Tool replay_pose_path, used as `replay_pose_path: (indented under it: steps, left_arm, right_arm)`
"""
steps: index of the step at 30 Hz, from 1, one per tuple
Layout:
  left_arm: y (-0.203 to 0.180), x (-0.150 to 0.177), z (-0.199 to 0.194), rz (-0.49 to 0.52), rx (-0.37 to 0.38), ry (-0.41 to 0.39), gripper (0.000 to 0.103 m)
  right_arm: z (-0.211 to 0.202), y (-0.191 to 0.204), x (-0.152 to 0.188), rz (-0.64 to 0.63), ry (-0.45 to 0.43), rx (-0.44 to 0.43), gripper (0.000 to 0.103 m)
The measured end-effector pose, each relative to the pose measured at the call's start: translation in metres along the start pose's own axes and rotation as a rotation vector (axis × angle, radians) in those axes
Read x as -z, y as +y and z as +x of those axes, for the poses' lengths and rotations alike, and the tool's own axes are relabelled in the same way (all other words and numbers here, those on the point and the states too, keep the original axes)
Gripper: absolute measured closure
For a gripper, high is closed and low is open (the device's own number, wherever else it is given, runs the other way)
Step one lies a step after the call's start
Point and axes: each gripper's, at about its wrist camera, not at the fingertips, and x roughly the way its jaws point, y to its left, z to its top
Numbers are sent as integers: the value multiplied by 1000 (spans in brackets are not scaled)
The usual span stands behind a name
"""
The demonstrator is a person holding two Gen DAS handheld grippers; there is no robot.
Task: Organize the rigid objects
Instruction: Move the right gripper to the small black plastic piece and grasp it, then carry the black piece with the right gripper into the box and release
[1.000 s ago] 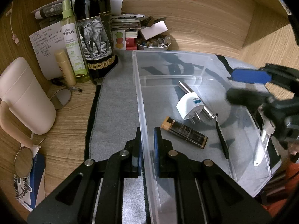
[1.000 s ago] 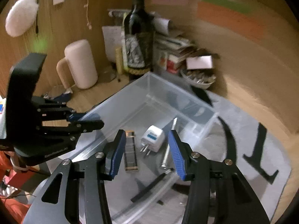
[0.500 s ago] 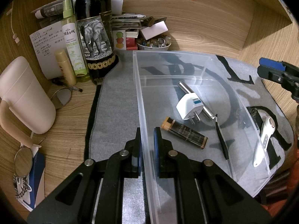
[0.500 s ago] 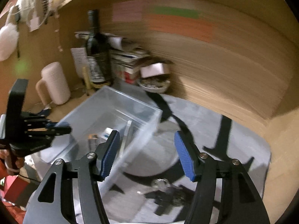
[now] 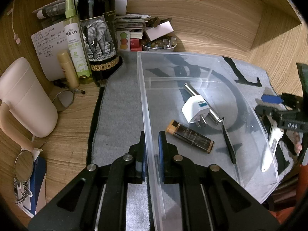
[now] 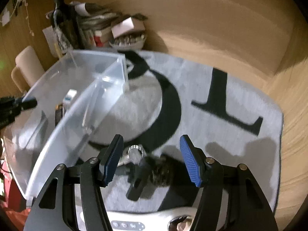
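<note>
Your left gripper (image 5: 152, 154) is clamped on the near wall of the clear plastic bin (image 5: 250, 115), which sits on the grey mat (image 6: 231, 134). Inside lie one white plug (image 5: 195, 109), one amber tube (image 5: 190, 136), one metal rod (image 5: 192, 90). Your right gripper (image 6: 152, 160) hovers with its jaws apart over a dark keyring (image 6: 154, 171).

Left gripper (image 5: 152, 154) clamped on the near wall of the clear bin (image 5: 250, 115); right gripper (image 6: 152, 161) spread wide, just outside the bin's right wall.
</note>
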Motion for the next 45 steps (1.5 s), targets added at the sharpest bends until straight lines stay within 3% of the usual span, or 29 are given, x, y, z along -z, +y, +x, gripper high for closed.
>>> replay_pose_path:
  steps: [6,19,32,45]
  left_arm:
    - [0,0,0,0,1,-1,94]
    - [0,0,0,-1,4,-1,94]
    - [0,0,0,-3,2,-3,94]
    - [-1,0,-1,0,4,-2,94]
  right_arm:
    - [1,4,16,-15,16,-9,48]
    - [16,11,10,-96,55,19,88]
    - [-31,-2,-3,-38,-85,66,89]
    - [-60,40,-36,-88,-228,-39,89]
